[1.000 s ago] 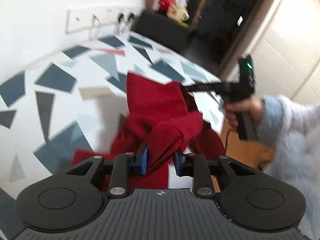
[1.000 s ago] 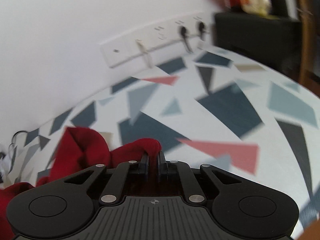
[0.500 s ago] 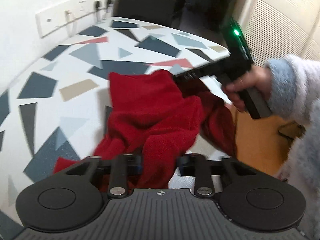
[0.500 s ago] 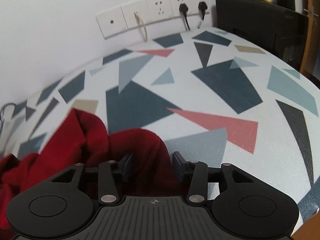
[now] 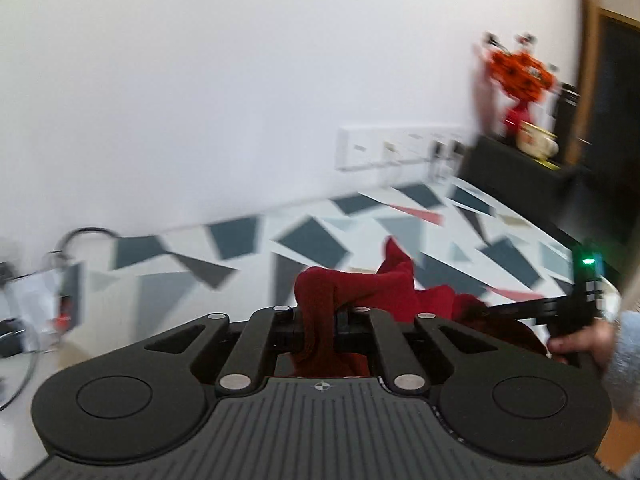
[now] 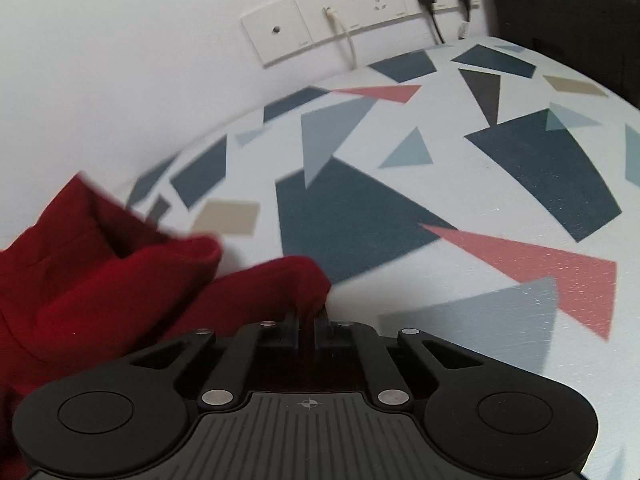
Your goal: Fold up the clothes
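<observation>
A dark red garment (image 5: 360, 288) lies bunched on a table with a white cloth of grey, blue and pink shapes (image 5: 312, 240). My left gripper (image 5: 320, 328) is shut on a fold of it, which hangs between the fingers. My right gripper (image 6: 307, 320) is shut on another fold of the red garment (image 6: 120, 280), which trails off to the left. The right gripper (image 5: 520, 308) also shows in the left wrist view, held in a hand at the right, its tips in the cloth.
A white wall with a socket strip (image 6: 360, 8) and plugged cables runs behind the table. A black cabinet (image 5: 520, 168) with an orange ornament and a cup stands at the far right. Cables and clutter (image 5: 48, 288) sit at the left.
Both grippers were open around the cloth half a second ago and have closed on it. The left gripper has tilted up, so its view has swung from the table to the wall.
</observation>
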`<move>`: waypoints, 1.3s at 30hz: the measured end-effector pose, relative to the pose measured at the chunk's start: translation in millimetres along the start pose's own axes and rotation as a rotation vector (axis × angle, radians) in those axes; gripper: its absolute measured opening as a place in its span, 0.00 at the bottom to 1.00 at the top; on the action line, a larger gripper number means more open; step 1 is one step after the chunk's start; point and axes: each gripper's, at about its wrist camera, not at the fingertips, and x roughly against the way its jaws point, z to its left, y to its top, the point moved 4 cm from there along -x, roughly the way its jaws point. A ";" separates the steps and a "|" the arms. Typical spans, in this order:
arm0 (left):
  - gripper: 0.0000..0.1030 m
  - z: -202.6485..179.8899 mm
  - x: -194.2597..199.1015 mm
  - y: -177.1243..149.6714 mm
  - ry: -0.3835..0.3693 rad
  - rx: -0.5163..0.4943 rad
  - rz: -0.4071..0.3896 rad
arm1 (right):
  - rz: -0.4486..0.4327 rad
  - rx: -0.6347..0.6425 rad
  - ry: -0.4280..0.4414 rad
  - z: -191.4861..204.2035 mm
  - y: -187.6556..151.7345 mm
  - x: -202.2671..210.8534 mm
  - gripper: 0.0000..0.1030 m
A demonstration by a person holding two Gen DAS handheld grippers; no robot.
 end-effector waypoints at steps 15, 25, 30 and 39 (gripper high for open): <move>0.07 60.9 159.5 136.4 0.280 0.166 -0.529 | -0.521 0.165 0.465 153.2 206.7 174.2 0.05; 0.08 8.3 261.9 173.9 0.331 0.007 -0.805 | -0.773 0.291 0.585 165.9 250.7 301.8 0.05; 0.08 -14.8 283.7 174.5 0.326 -0.005 -0.851 | -0.768 0.276 0.656 144.6 241.3 340.5 0.05; 0.08 -8.3 231.9 168.9 0.255 0.098 -0.651 | -0.560 0.236 0.621 111.1 243.5 300.4 0.05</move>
